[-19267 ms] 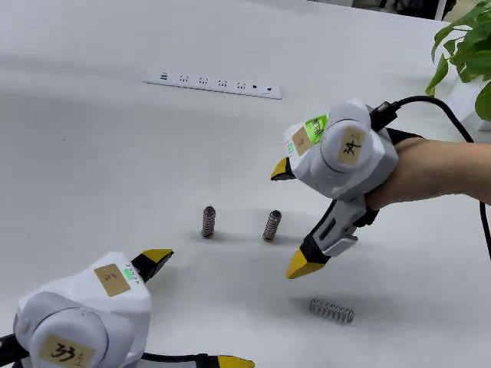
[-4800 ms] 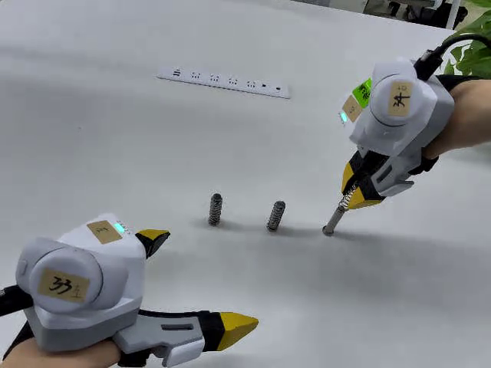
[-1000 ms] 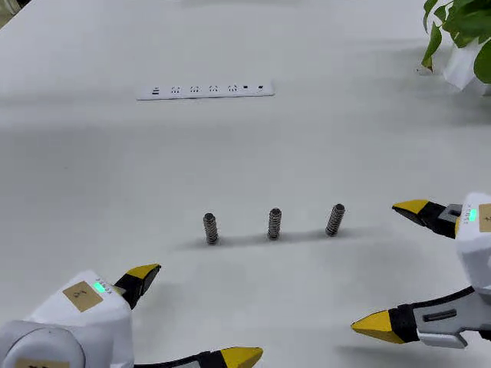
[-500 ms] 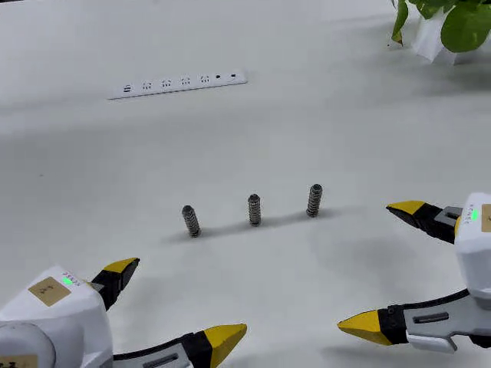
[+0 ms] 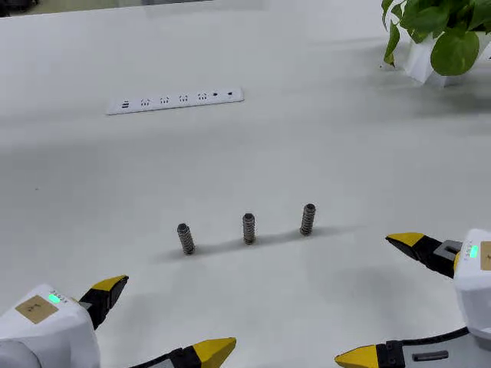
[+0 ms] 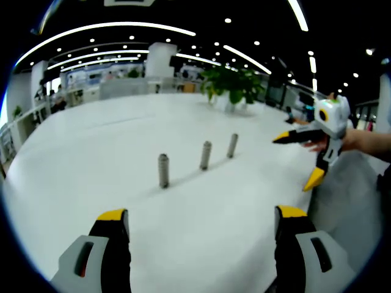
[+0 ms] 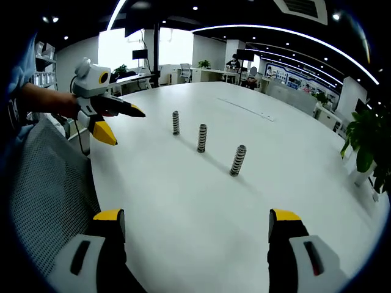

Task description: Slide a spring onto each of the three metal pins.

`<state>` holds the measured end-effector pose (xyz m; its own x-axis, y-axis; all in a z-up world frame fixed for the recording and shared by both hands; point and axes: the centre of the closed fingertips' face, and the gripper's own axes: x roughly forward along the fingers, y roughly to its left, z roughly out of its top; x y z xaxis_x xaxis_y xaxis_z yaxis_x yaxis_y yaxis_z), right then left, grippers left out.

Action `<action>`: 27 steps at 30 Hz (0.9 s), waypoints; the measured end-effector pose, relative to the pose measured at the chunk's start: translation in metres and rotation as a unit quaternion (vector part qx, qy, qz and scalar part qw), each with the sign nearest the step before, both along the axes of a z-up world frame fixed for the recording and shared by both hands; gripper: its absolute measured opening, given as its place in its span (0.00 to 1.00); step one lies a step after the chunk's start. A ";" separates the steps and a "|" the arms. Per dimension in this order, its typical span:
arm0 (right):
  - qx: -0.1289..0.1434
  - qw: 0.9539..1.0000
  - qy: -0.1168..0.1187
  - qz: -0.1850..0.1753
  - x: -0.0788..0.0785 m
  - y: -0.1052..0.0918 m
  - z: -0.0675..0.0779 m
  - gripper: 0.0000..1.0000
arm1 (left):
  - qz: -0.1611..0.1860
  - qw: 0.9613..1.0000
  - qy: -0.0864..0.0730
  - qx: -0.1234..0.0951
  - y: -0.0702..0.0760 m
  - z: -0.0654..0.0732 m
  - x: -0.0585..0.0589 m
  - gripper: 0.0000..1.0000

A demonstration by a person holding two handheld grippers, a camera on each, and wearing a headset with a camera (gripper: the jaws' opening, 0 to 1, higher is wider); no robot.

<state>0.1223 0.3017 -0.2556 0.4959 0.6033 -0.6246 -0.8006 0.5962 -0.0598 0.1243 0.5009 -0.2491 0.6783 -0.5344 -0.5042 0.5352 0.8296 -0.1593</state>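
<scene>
**On the white table, three sprung pins stand in a row while both tongs wait empty**

Across the middle of a plain white table (image 5: 322, 138), three short grey metal pins stand upright in a slightly slanted row, well apart from one another: the left-hand pin (image 5: 185, 238), the middle pin (image 5: 248, 228) and the right-hand pin (image 5: 308, 219). Each is wrapped from its base almost to its top in a coiled steel spring (image 7: 237, 160), so the task looks finished. This spacing would leave room for tongs to come down over one pin without knocking its neighbour.

Nearest the viewer, the left tongs (image 5: 163, 318), white-bodied with black arms and yellow tips, are spread wide and hold nothing. The right tongs (image 5: 378, 299), built the same way, are equally wide open and empty. Both hover on the near side of the row, well clear of the pins, probably because nothing is left to grip.

Farther back, a long white power strip (image 5: 175, 100) lies flat on the table. A green leafy plant (image 5: 433, 31) in a white pot stands at the far right corner.

A small tan sticker (image 5: 36, 308) on the housing of the left tongs carries marks too small to read, and a green light glows beside it. No brand name can be read on the power strip or on either housing.
</scene>
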 end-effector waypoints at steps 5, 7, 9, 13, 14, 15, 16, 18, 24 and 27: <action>-0.002 1.000 0.005 -0.007 -0.002 -0.007 0.000 0.99 | 0.003 1.000 0.005 -0.005 0.000 0.001 0.000 1.00; -0.001 1.000 0.005 -0.010 -0.001 -0.007 0.000 0.99 | 0.001 1.000 0.005 -0.005 -0.001 0.001 0.000 1.00; -0.002 1.000 0.005 -0.010 0.001 -0.008 0.000 0.99 | -0.002 1.000 0.007 -0.004 -0.002 0.000 -0.001 1.00; -0.001 1.000 0.004 -0.009 0.001 -0.005 0.001 0.99 | -0.005 1.000 0.006 -0.002 -0.001 0.000 -0.001 1.00; 0.000 1.000 0.004 -0.009 0.001 -0.005 0.001 0.99 | -0.004 1.000 0.006 -0.004 -0.001 0.000 -0.001 1.00; 0.000 1.000 0.005 -0.009 0.001 -0.004 0.001 0.99 | -0.004 1.000 0.007 -0.004 -0.001 0.000 -0.001 1.00; 0.000 1.000 0.006 -0.008 0.000 -0.004 0.000 0.99 | -0.004 1.000 0.007 -0.003 0.000 0.000 -0.002 1.00; -0.003 1.000 0.007 -0.005 -0.002 -0.003 -0.002 0.99 | -0.003 1.000 0.007 -0.002 0.000 0.000 -0.002 1.00; 0.000 1.000 0.007 -0.008 -0.002 -0.002 -0.001 0.99 | -0.008 1.000 0.005 -0.002 -0.001 0.000 -0.001 1.00; 0.002 1.000 0.005 -0.011 -0.002 -0.002 0.000 0.99 | -0.007 1.000 0.003 -0.006 -0.002 -0.001 0.001 1.00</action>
<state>0.1208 0.2993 -0.2559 0.5029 0.5942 -0.6277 -0.7876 0.6142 -0.0495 0.1258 0.4993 -0.2498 0.6682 -0.5493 -0.5018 0.5456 0.8203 -0.1714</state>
